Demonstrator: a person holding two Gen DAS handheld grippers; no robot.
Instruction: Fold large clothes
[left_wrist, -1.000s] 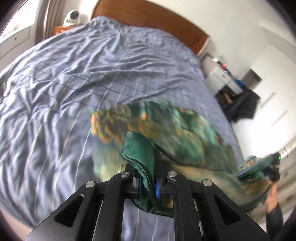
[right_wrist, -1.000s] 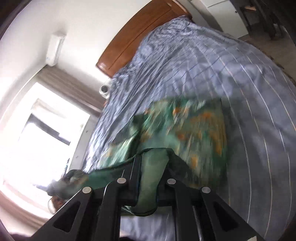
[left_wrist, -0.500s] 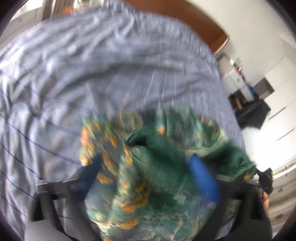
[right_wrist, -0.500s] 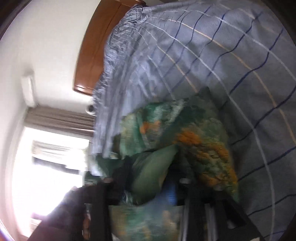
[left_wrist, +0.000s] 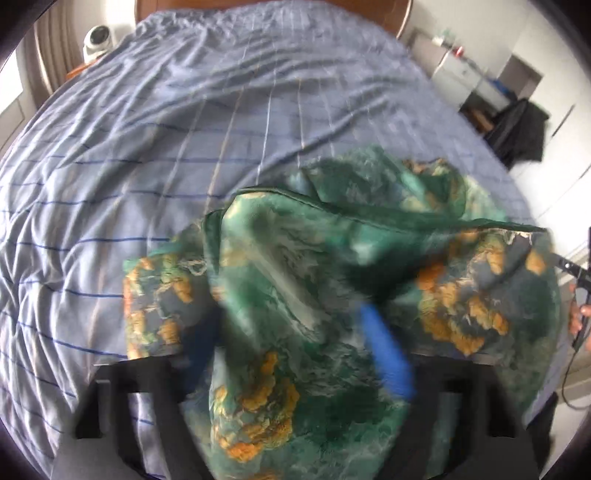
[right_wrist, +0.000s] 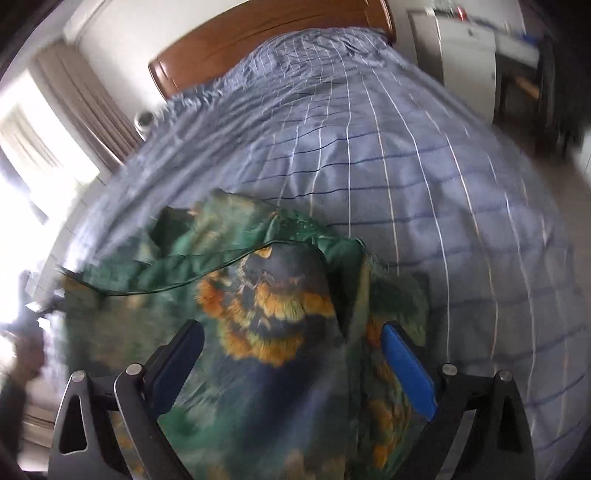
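You have one garment (left_wrist: 325, 280) in front of you: thin, glossy green cloth printed with orange and yellow blotches and grey-blue patches, edged with a dark green hem. It lies bunched and loosely doubled over near the foot of the bed, its hemmed edge (right_wrist: 177, 282) running across the top layer. Creases and a raised fold cross it.

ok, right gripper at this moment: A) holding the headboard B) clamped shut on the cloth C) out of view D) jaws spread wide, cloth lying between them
D: in the right wrist view the right gripper has its jaws wide apart, with the green patterned cloth draped loosely between them on the bed.
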